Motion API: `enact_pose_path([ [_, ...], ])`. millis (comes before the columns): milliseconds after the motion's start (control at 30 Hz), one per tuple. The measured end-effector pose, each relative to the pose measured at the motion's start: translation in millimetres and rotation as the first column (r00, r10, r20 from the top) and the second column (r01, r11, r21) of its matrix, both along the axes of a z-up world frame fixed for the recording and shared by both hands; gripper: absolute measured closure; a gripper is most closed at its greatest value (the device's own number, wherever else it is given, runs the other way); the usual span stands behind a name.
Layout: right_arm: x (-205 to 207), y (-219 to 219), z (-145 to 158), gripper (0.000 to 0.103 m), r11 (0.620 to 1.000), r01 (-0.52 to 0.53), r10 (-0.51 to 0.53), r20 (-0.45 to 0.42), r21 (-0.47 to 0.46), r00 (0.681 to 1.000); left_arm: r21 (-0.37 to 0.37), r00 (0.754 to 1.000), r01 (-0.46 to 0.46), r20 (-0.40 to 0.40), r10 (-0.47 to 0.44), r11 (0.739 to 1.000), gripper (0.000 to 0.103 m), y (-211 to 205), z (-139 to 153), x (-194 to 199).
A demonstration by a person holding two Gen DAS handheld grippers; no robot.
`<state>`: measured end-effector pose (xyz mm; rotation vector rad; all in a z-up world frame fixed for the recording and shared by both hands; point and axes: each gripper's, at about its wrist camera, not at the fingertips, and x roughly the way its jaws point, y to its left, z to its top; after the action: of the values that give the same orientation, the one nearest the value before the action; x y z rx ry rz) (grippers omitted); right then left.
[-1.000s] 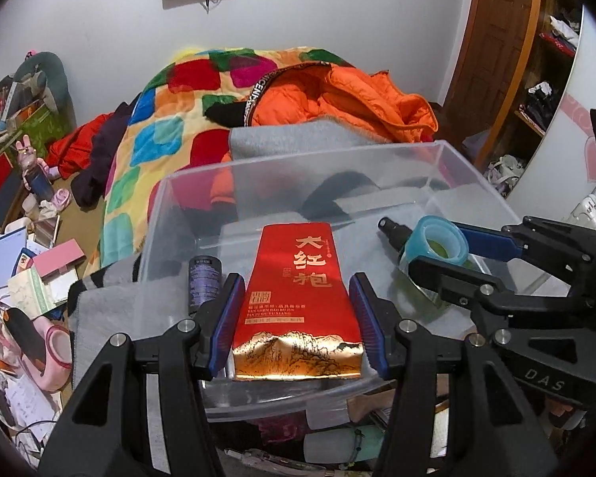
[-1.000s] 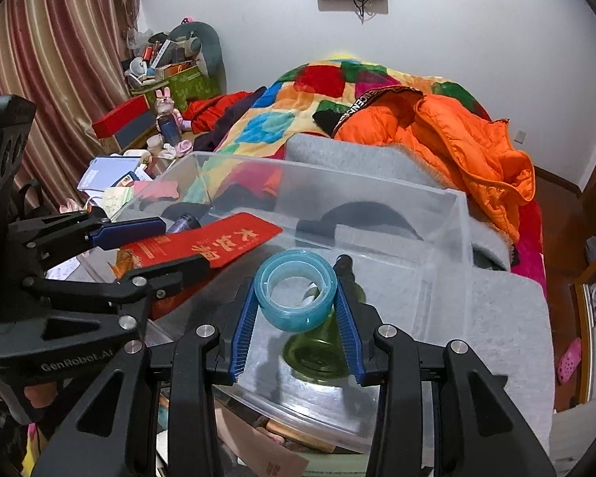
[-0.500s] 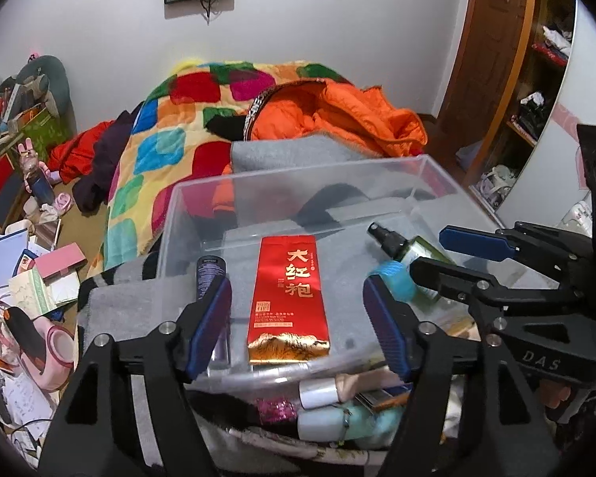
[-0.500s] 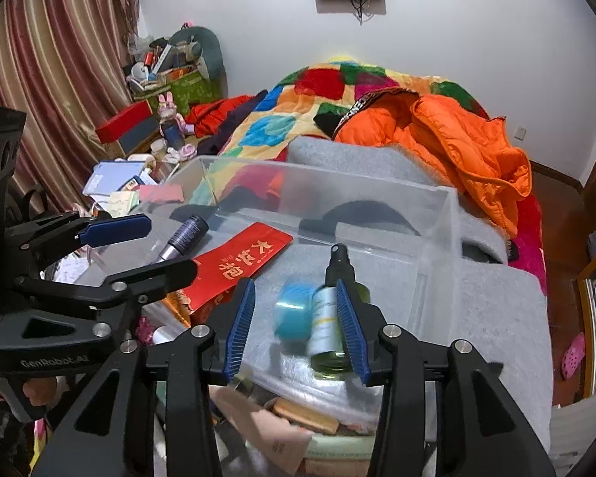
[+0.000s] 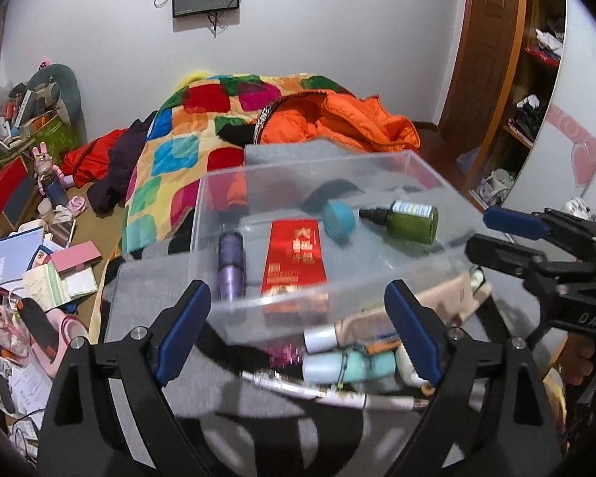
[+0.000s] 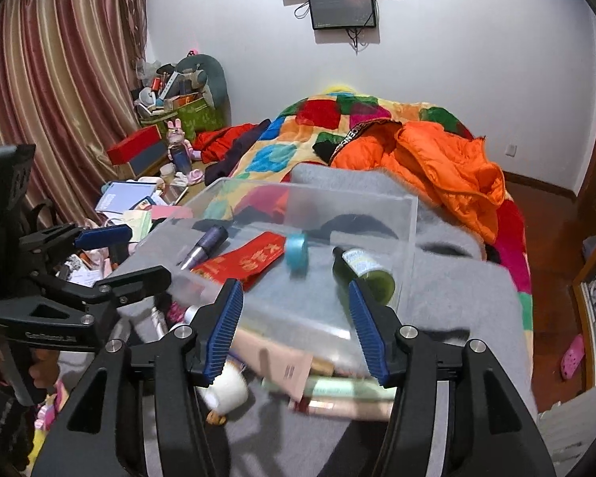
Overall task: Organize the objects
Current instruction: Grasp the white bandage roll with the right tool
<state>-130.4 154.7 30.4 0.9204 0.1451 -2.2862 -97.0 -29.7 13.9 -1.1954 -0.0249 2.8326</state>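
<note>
Both tools are found spread and empty: the left tool (image 5: 298, 328) has just been opening above the near edge of the clear box (image 5: 429, 177), with only that edge seen between its jaws, and the right tool (image 6: 296, 324) likewise, nothing being pinched. The step in hand is judged a withdrawal after release; it is best done by lifting clear of the near wall before turning to the heap of tubes (image 5: 349, 361) lying just outside it on the grey blanket (image 6: 457, 290). Inside the box are noted, left to right, a purple tube (image 5: 231, 264), a red packet (image 5: 294, 256), a roll of blue tape (image 5: 339, 218) on edge, and a green bottle (image 5: 411, 218) on its side.
</note>
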Motion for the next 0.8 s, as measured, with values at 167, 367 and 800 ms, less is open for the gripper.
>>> enact_pose_path([
  [167, 20, 5, -10, 0.052, 1.0, -0.013, 0.013, 0.03, -0.008, 0.999, 0.008, 0.999, -0.003, 0.041, 0.003, 1.0, 0.013, -4, -18, 12],
  [367, 40, 5, -30, 0.052, 0.999, -0.046, 0.047, 0.083, -0.01, 0.995, 0.048, 0.992, -0.037, 0.12, 0.031, 0.998, 0.013, -17, -48, 21],
  [800, 43, -24, -62, 0.074, 0.993, -0.085, 0.075, 0.124, 0.077, 0.989, 0.057, 0.985, -0.004, 0.171, -0.006, 0.998, 0.013, -21, -58, 2],
])
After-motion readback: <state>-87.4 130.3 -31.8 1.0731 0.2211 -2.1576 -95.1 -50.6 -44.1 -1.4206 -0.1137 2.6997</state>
